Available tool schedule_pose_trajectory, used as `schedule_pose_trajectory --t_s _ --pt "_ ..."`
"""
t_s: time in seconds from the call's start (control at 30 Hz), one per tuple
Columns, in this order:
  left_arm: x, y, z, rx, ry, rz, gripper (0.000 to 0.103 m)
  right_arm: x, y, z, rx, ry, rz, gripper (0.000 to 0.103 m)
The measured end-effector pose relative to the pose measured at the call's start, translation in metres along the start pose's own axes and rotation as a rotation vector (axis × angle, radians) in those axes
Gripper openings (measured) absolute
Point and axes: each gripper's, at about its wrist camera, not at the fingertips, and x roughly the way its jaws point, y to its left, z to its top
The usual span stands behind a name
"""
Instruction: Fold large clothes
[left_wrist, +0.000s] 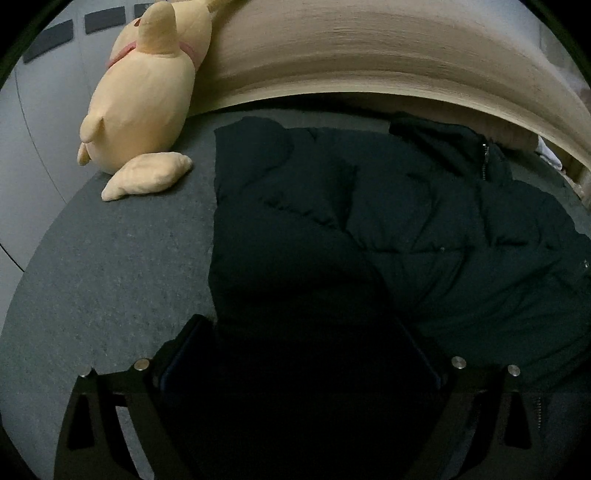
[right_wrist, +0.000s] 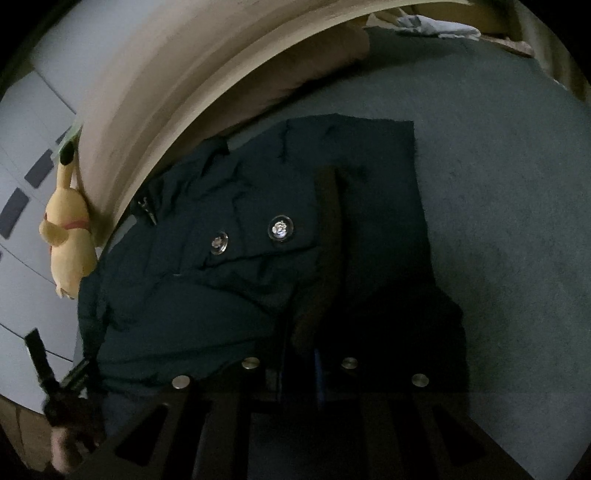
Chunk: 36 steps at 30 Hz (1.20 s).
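In the left wrist view, a yellow plush toy (left_wrist: 144, 96) sits at 10 o'clock. It lies on the grey bed cover (left_wrist: 110, 266) and leans on the wooden headboard (left_wrist: 369, 55), which runs across the top. The big dark jacket (left_wrist: 369, 206) is spread flat on the cover, from the middle out to 3 o'clock. Its zipper (left_wrist: 484, 162) shows at 2 o'clock. At 6 o'clock the left gripper (left_wrist: 306, 343) has its two fingers very far apart. A thick dark fold of the jacket lies in the gap between them.

In the right wrist view, the toy (right_wrist: 70, 243) is at 9 o'clock, next to the headboard (right_wrist: 147, 110). The jacket (right_wrist: 221, 288) fills the middle. Two shiny snaps (right_wrist: 280, 228) sit on it, just left of the centre. At 6 o'clock the right gripper (right_wrist: 301, 350) rests over the jacket with its fingers almost together. It is too dark there to tell if they pinch the cloth. Bare grey cover (right_wrist: 498, 221) fills the side from 1 to 4 o'clock.
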Motion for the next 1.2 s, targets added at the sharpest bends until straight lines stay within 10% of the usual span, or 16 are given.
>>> schedule_pose_trajectory --t_s 0.17,0.4,0.8,0.97,1.2 --pt "0.004 0.000 0.000 -0.002 -0.007 -0.001 0.098 -0.057 0.005 -0.002 0.024 -0.148 -0.085 0.075" --pt "0.000 0.000 -0.004 -0.006 -0.016 0.000 0.099 -0.063 0.070 0.021 -0.126 -0.203 0.037 0.075" --pt "-0.019 0.015 0.004 -0.054 0.003 -0.074 0.099 0.033 0.067 0.017 -0.160 -0.005 -0.104 0.075" --pt "-0.060 0.053 0.029 -0.179 -0.138 -0.087 0.099 0.029 0.062 0.018 -0.177 -0.006 -0.093 0.075" --pt "0.007 0.055 0.021 -0.131 0.086 0.006 0.101 0.033 0.060 0.017 -0.192 -0.002 -0.095 0.075"
